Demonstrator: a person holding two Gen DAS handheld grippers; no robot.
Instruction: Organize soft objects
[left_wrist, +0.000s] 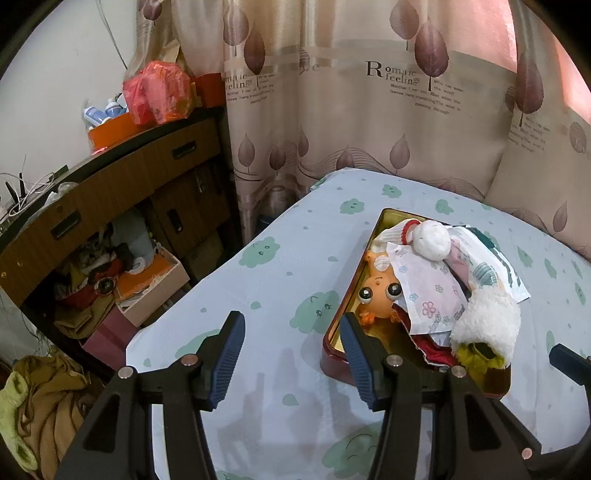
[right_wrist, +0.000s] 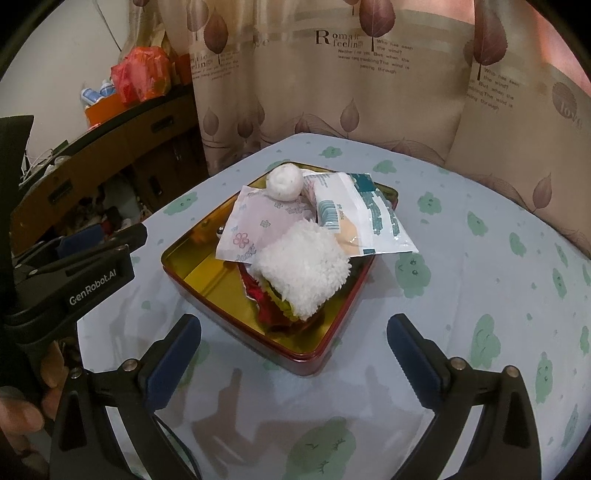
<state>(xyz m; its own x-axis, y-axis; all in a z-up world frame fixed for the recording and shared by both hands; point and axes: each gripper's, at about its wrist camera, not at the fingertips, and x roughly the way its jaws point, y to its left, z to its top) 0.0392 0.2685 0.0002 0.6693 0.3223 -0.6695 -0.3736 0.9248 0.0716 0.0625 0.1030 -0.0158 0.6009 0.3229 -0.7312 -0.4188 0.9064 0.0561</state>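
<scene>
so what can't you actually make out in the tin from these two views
- Orange toy: left wrist view shows only its face; the flowered packet covers the body. The right wrist view hides it almost entirely.
- Red and yellow-green things: the fluffy white piece covers most, so what they are is unclear.
- Packet print: too small to read.
- Tin floor: far half buried under the pile.

Leaf-print curtain (left_wrist: 369, 122) behind; cluttered wooden desk (left_wrist: 110, 184) left.

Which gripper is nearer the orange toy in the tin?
Left. The left gripper has one finger at the tin's edge beside the orange toy; the right gripper hovers short of the tin.
</scene>
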